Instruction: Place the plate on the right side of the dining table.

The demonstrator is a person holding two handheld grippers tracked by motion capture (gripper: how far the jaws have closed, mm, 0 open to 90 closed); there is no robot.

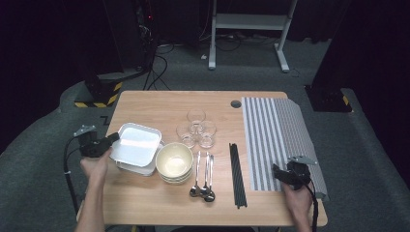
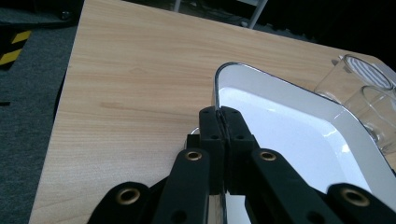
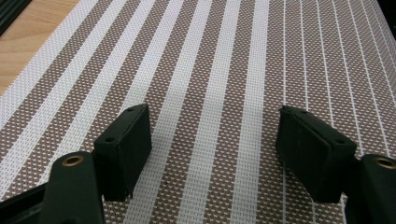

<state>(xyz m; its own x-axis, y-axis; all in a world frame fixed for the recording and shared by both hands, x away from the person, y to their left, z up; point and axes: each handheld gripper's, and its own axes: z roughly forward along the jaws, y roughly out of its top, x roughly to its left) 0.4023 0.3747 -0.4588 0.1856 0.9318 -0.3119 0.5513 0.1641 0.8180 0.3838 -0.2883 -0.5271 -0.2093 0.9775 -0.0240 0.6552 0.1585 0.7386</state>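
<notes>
A white rectangular dish (image 1: 138, 141) tops a small stack of the same dishes at the table's left. My left gripper (image 1: 107, 143) is shut on its near left rim. In the left gripper view the two jaws (image 2: 223, 114) pinch the thin rim of the white dish (image 2: 289, 135), pads pressed together on it. My right gripper (image 1: 276, 172) hovers low over the near end of the brown and white striped placemat (image 1: 278, 135). Its jaws (image 3: 215, 135) stand wide open above the striped placemat (image 3: 219, 70) with nothing between them.
On the wooden table (image 1: 159, 104) a stack of cream bowls (image 1: 174, 162) sits right of the dishes. Three spoons (image 1: 203, 179) and black chopsticks (image 1: 237, 174) lie in the middle. Three clear glasses (image 1: 196, 128) stand behind them, glasses (image 2: 359, 93) just past the dish.
</notes>
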